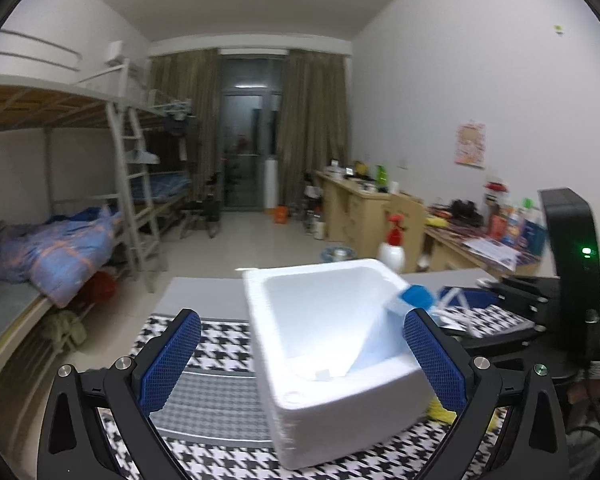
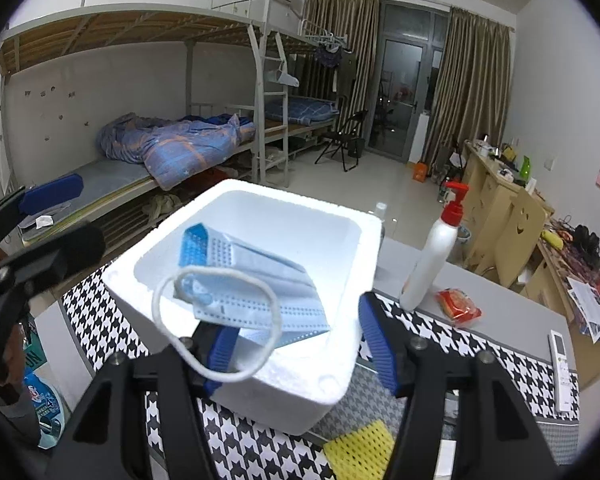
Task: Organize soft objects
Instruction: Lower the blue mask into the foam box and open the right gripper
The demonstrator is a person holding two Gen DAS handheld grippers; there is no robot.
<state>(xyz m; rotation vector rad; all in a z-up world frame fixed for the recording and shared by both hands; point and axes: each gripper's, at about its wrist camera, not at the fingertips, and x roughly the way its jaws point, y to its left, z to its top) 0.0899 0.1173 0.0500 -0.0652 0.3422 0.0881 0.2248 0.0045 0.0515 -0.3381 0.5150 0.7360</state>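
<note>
A white foam box (image 2: 300, 400) stands on the houndstooth tablecloth (image 2: 100, 320). A pale blue face mask (image 2: 256, 280) lies tilted over the box's opening, one end resting on the left finger of my right gripper (image 2: 296, 316), its white ear loop hanging over that finger. The right jaws stand wide apart and do not press on the mask. In the left wrist view the same box (image 1: 340, 416) sits between the spread blue fingers of my left gripper (image 1: 302, 316), which is open and holds nothing. The mask (image 1: 416, 294) shows at the box's right rim.
A white spray bottle (image 2: 432, 256) with a red top stands right of the box, beside a red packet (image 2: 458, 306). A white remote (image 2: 560, 372) lies further right. A yellow mesh sponge (image 2: 360, 452) sits in front of the box. Bunk beds and desks line the room.
</note>
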